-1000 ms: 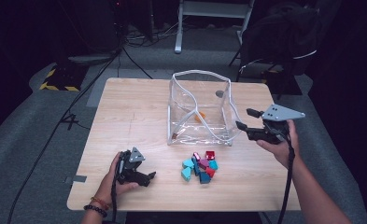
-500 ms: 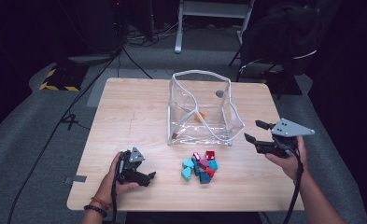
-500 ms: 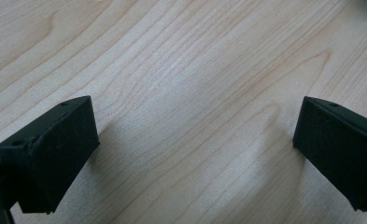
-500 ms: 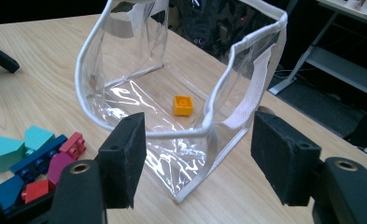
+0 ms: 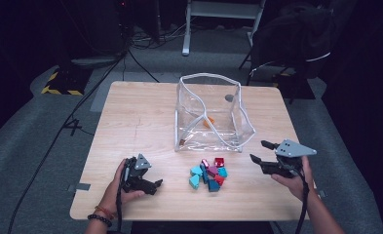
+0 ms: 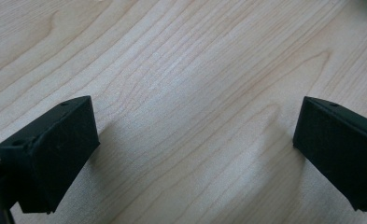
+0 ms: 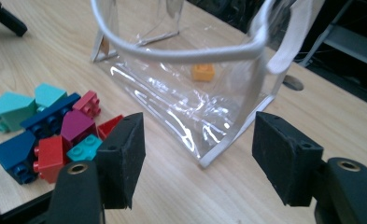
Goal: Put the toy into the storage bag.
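**Both grippers empty; bricks heaped in front of clear bag**

While the right gripper [image 5: 260, 152] hangs just above the table's right side, its two black pads [image 7: 121, 158] stand apart with nothing between them, and they have just been opening. Past them in the right gripper view lies the near bottom corner of the clear plastic bag [image 7: 181, 107], one orange brick [image 7: 203, 72] inside it. Left of the pads sits the brick pile [image 7: 45, 126]: teal, dark blue, red and magenta pieces touching one another. The left gripper [image 5: 156, 184] rests on the wooden table [image 5: 130, 117] near its front-left edge, pads [image 6: 55, 149] wide apart over bare wood, holding nothing. From the high view, the pile [image 5: 208, 174] lies between the two grippers, just in front of the bag [image 5: 211, 114], which stands upright and open-topped at the table's middle.
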